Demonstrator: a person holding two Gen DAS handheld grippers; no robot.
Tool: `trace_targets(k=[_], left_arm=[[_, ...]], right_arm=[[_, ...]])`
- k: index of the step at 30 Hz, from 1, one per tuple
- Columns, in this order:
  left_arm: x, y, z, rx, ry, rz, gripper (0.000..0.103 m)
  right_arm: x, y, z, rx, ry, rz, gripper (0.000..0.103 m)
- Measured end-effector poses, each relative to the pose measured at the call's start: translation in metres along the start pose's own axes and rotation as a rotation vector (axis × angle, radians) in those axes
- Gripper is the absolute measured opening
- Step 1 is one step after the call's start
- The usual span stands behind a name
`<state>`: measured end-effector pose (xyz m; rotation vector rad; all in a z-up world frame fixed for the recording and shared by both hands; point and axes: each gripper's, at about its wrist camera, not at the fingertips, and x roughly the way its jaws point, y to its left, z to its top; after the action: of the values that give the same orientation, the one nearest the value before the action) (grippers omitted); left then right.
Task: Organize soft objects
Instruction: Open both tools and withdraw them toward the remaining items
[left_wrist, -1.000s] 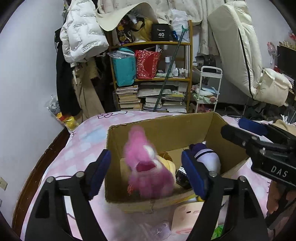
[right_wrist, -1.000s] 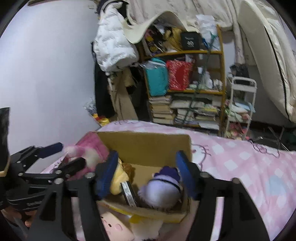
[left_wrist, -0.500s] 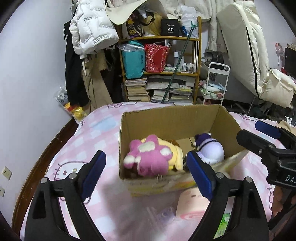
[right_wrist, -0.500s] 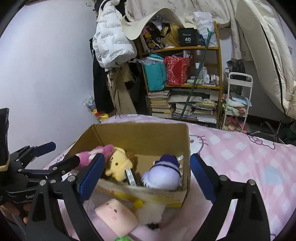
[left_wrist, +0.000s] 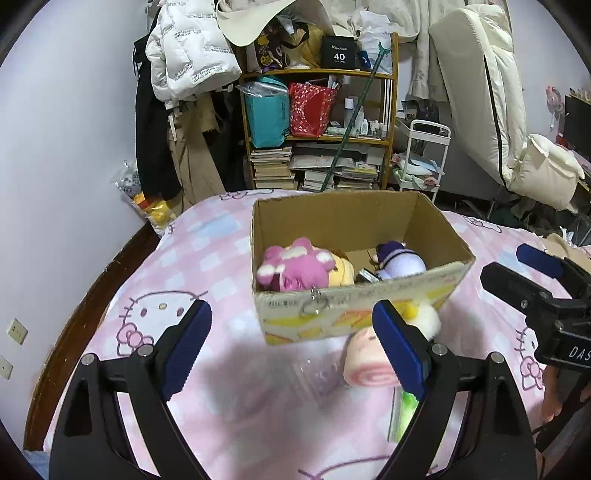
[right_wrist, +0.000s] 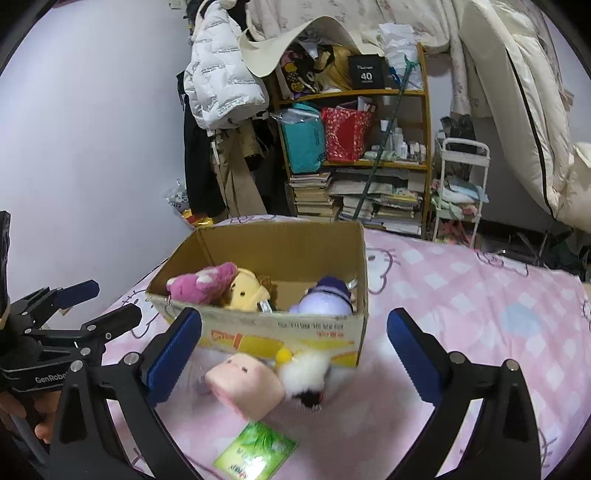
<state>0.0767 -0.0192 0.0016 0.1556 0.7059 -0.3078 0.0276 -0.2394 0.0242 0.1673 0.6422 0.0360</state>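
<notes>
Even indoor light, fairly bright. Soft tongs shadow on bed (left_wrist: 258, 387). Heavy fisheye bend, black corners. Sharp overall; white plush (right_wrist: 308, 373) slightly blurred.

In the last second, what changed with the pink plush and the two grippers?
The pink plush dropped from mid-air between the left gripper's open fingers into the cardboard box, landing by the yellow toy. Both grippers pulled back from the box; the right gripper stayed open and empty. The purple plush, peach plush and white fluffy toy stayed put.
</notes>
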Motion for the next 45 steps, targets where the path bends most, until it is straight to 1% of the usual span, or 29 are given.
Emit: trace_targets(k=[3,5,9,12,18,22,24,27,33,37,41,45], left_arm=[[-0.007,0.0,-0.004,0.01,-0.004,0.001,0.088],[-0.012,-0.001,-0.006,0.012,-0.006,0.001,0.088],[-0.021,-0.003,-0.01,0.016,-0.03,-0.008,0.088],[-0.022,-0.004,-0.014,0.025,-0.019,0.008,0.088],[-0.017,-0.001,-0.019,0.009,0.013,0.002,0.088],[-0.011,0.002,-0.019,-0.003,0.028,-0.03,0.088],[-0.008,0.003,-0.02,-0.005,0.015,-0.043,0.088],[-0.002,0.0,-0.019,0.002,0.022,-0.067,0.088],[0.016,-0.008,-0.018,0.017,0.068,-0.093,0.088],[0.025,-0.013,-0.018,0.02,0.095,-0.144,0.088],[0.035,-0.018,-0.019,0.034,0.112,-0.177,0.088],[0.041,-0.019,-0.019,0.035,0.121,-0.178,0.088]], right_arm=[[-0.004,-0.001,-0.008,0.003,0.028,0.001,0.103],[-0.005,-0.004,-0.012,0.026,0.055,0.017,0.103],[-0.006,-0.004,-0.019,0.046,0.095,0.033,0.103],[-0.009,0.0,-0.024,0.019,0.105,0.016,0.103],[-0.002,0.002,-0.033,0.022,0.165,0.015,0.103],[0.007,0.001,-0.037,0.022,0.207,0.002,0.103],[0.013,-0.001,-0.04,0.028,0.227,0.003,0.103],[0.02,-0.003,-0.042,0.036,0.248,-0.005,0.103],[0.031,-0.008,-0.045,0.052,0.284,-0.014,0.103],[0.038,-0.012,-0.049,0.077,0.323,-0.011,0.103],[0.043,-0.018,-0.056,0.124,0.348,0.017,0.103],[0.051,-0.021,-0.061,0.126,0.383,0.007,0.103]])
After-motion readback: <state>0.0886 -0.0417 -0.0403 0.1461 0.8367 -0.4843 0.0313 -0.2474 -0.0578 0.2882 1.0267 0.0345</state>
